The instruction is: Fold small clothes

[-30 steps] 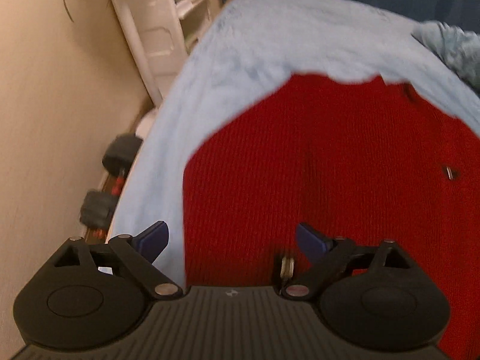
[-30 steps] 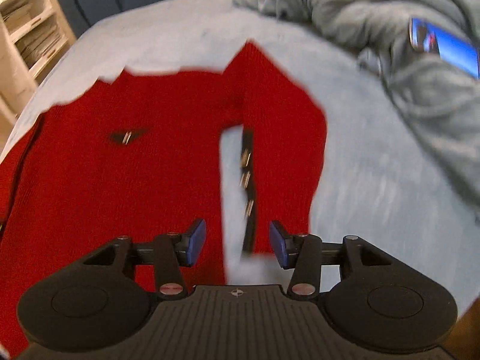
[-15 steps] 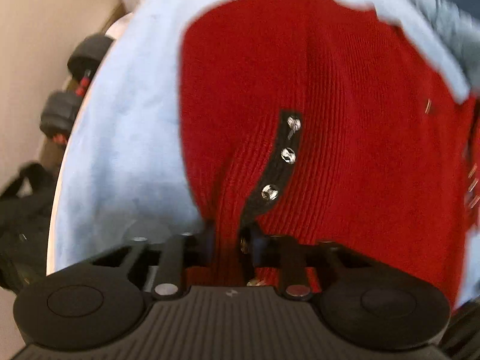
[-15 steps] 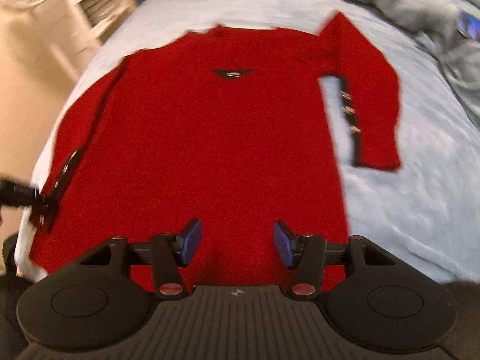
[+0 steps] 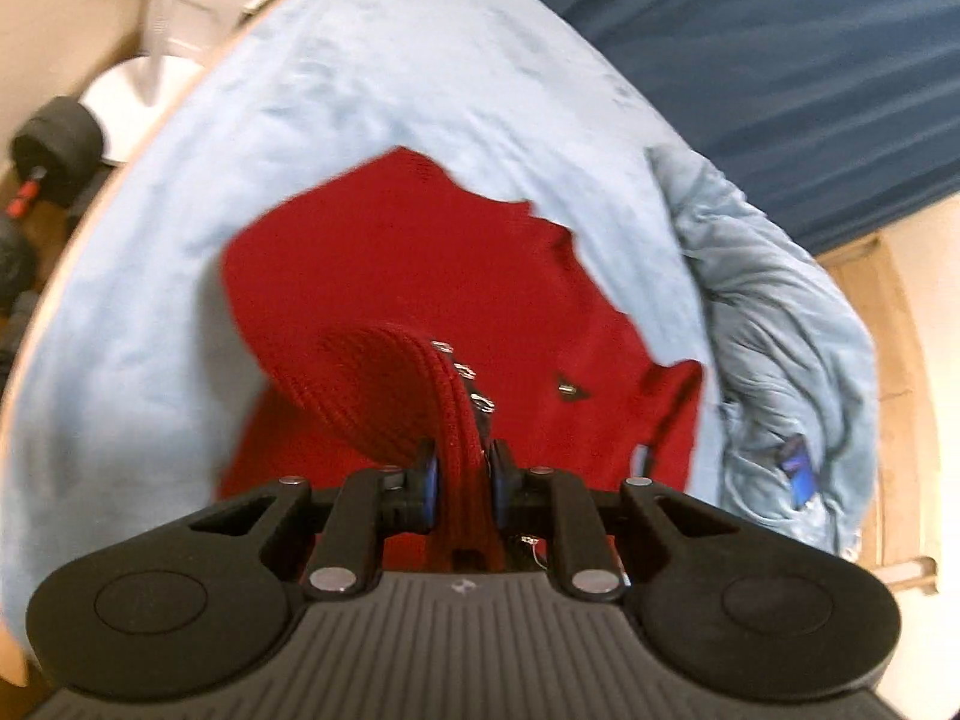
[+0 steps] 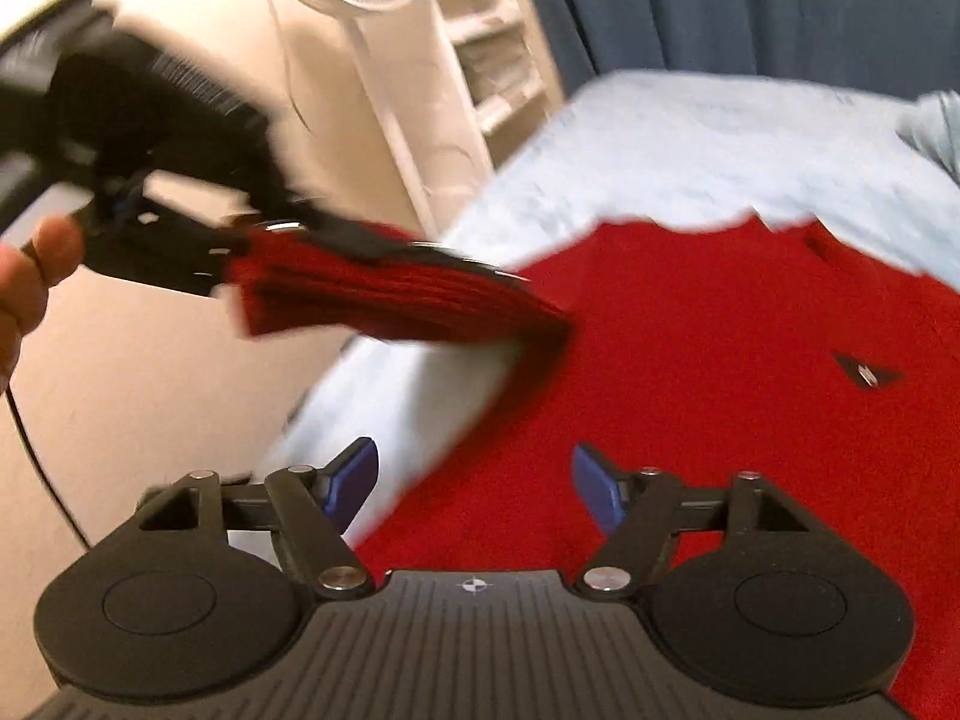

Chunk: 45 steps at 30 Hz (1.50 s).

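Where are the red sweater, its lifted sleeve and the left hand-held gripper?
red sweater (image 6: 720,372), right wrist view, flat body panel.
lifted sleeve (image 5: 384,384), left wrist view, top of the raised fold.
left hand-held gripper (image 5: 462,474), left wrist view, midway between fingertips, shut on the sleeve.

The sleeve end is hidden between the left gripper fingers. In the right wrist view, motion blur smears the left gripper; the red sweater is cut off at the right edge.
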Tool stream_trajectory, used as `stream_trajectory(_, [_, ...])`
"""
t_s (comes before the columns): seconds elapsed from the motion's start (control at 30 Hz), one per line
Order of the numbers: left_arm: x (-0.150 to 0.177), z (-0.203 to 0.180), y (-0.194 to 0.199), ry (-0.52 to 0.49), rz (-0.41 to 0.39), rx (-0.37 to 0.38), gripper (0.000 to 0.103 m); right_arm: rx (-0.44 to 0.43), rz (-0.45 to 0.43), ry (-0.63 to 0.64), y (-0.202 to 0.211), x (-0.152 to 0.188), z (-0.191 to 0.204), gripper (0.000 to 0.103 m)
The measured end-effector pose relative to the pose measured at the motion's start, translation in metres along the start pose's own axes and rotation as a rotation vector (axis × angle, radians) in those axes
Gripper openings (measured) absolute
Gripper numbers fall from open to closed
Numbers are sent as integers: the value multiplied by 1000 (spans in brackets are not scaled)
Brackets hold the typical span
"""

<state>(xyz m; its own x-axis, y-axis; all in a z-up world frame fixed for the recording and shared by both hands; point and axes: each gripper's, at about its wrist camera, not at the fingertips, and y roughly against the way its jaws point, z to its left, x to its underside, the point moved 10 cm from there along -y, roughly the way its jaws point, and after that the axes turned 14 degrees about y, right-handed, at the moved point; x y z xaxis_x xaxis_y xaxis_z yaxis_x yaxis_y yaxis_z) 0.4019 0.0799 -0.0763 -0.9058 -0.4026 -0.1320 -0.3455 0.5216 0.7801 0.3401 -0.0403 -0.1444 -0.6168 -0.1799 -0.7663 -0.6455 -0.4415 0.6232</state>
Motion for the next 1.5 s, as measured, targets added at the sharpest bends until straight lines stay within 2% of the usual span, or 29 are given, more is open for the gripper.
stream_trajectory(0.1, [12, -25, -20, -6, 42, 17, 18, -3, -110, 10, -6, -32, 14, 83])
stream_trajectory(0.17, [13, -37, -37, -18, 48, 28, 18, 55, -183, -7, -6, -50, 6, 85])
stream_trajectory(0.2, [11, -46, -41, -31, 31, 34, 18, 64, -184, -10, -9, -53, 0, 83])
stream_trajectory(0.23, [5, -53, -45, -44, 3, 49, 18, 76, -219, -10, -10, -57, -9, 68])
stream_trajectory(0.27, [-2, -59, -45, -44, -24, 63, 25, 101, -269, 0, -8, -60, -19, 46])
stream_trajectory(0.3, [-9, -70, -44, -29, -41, 105, 28, 163, -311, 5, -6, -62, -37, 12])
stream_trajectory(0.33, [-13, -80, -44, -12, -34, 160, 28, 178, -312, -5, -8, -65, -58, 12])
stream_trajectory(0.37, [-18, -89, -42, 11, -28, 211, 33, 170, -310, -44, -11, -68, -80, 12])
stream_trajectory(0.43, [-29, -100, -36, 24, -76, 246, 49, 226, -318, -72, -6, -75, -130, 11])
stream_trajectory(0.5, [-36, -99, -30, 20, -136, 242, 83, 293, -344, -57, 10, -77, -175, 11])
stream_trajectory(0.57, [-39, -86, -29, 31, -190, 212, 90, 335, -315, -83, 17, -63, -225, 11])
stream_trajectory(0.6, [-40, -75, -33, 39, -202, 190, 90, 339, -265, -96, 8, -50, -253, 14])
stream_trajectory(0.67, [-41, -48, -43, 71, -199, 145, 90, 332, -92, -147, -11, -7, -292, 24])
stream_trajectory(0.73, [-41, -15, -61, 122, -179, 67, 90, 341, 126, -239, -24, 50, -314, 43])
stream_trajectory(0.77, [-38, -2, -70, 143, -168, 31, 90, 336, 174, -311, -29, 69, -316, 48])
stream_trajectory(0.8, [-36, 12, -77, 157, -161, 9, 90, 315, 171, -395, -36, 77, -322, 56])
stream_trajectory(0.83, [-34, 22, -81, 166, -156, -4, 90, 292, 127, -484, -34, 81, -326, 66])
stream_trajectory(0.9, [-27, 42, -89, 176, -152, -33, 90, 283, 32, -613, -29, 84, -332, 74])
stream_trajectory(0.97, [-23, 61, -99, 168, -152, -85, 90, 308, -19, -672, -34, 84, -346, 74])
stream_trajectory(1.1, [-29, 85, -114, 99, -172, -193, 90, 393, 37, -696, -54, 83, -375, 74])
stream_trajectory(1.17, [-40, 87, -129, 35, -180, -246, 90, 438, 57, -640, -60, 76, -376, 63])
stream_trajectory(1.23, [-50, 87, -147, -44, -175, -294, 90, 476, 97, -538, -63, 75, -375, 2])
stream_trajectory(1.27, [-56, 83, -159, -88, -173, -316, 90, 490, 117, -487, -60, 73, -377, 0])
stream_trajectory(1.33, [-64, 82, -179, -149, -166, -357, 90, 499, 85, -391, -56, 57, -370, 0])
stream_trajectory(1.43, [-77, 87, -209, -173, -158, -423, 90, 497, 85, -260, -53, 35, -360, 2])
stream_trajectory(1.47, [-81, 90, -216, -175, -157, -443, 90, 484, 94, -250, -60, 31, -366, 7])
stream_trajectory(1.5, [-84, 92, -221, -179, -155, -457, 90, 445, 100, -249, -68, 28, -368, 27])
